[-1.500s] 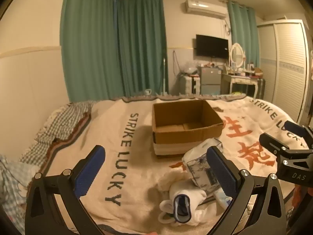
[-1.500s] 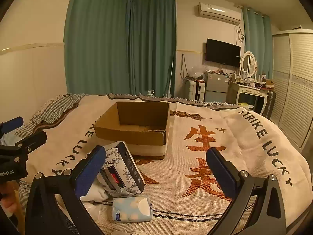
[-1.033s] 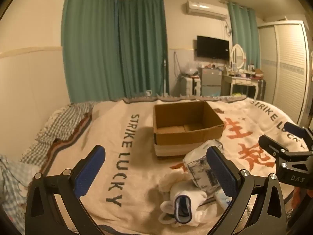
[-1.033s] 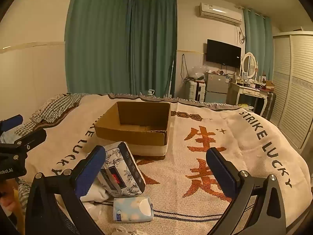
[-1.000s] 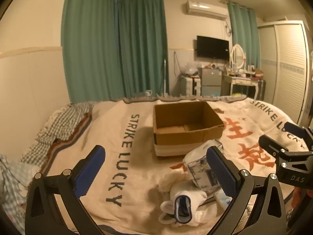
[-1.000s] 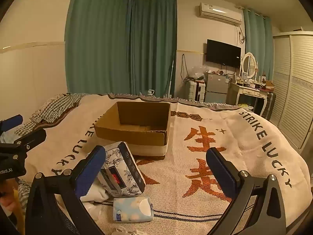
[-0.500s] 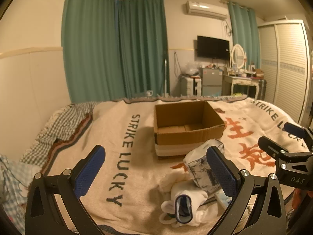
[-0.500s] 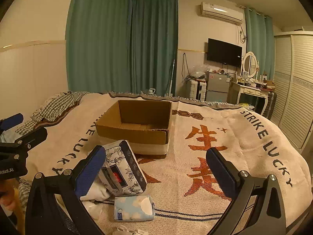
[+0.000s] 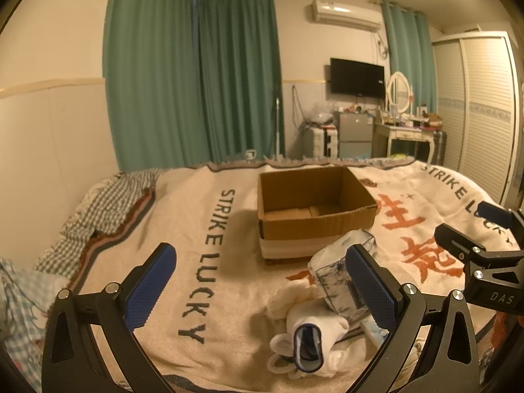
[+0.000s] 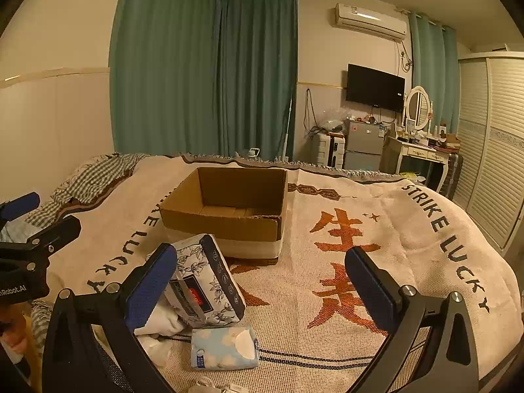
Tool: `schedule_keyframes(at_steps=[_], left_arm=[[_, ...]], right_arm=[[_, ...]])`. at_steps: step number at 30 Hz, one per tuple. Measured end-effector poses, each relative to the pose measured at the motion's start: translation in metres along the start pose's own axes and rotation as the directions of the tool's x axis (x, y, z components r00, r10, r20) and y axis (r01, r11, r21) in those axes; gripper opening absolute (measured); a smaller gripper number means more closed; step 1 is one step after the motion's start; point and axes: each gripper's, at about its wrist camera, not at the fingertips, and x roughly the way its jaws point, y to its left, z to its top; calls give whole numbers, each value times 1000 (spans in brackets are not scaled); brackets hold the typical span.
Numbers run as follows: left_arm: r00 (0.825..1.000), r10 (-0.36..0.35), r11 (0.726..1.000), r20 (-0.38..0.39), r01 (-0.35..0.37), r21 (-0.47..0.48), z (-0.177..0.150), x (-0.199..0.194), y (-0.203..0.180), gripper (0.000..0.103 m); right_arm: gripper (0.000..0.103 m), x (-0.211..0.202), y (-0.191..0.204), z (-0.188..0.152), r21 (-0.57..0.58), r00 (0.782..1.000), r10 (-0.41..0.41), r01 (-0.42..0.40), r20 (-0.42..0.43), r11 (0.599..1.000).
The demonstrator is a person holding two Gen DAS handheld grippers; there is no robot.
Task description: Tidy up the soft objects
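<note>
Bed blanket (image 10: 376, 196): floral tissue pack (image 10: 206, 281) w/ white socks (image 9: 314, 330).

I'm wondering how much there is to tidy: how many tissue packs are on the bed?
2. A floral pack stands tilted in front of the box; a small blue pack lies just nearer the camera. Socks lie beside them; more packs may be hidden underneath.

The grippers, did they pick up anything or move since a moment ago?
Barely. The right gripper rose a little, so the cardboard box and floral tissue pack sit slightly lower in its view. Nothing was grabbed or dropped. The left gripper stays open, the white socks untouched.
</note>
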Motion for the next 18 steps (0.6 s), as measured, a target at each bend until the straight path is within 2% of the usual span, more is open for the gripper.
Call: schedule_keyframes(at_steps=[18], left_arm=[[1000, 4, 1000, -2, -4, 4, -2, 2, -1, 103]], right_arm=[[103, 0, 0, 0, 0, 1000, -1, 1, 1, 1000]])
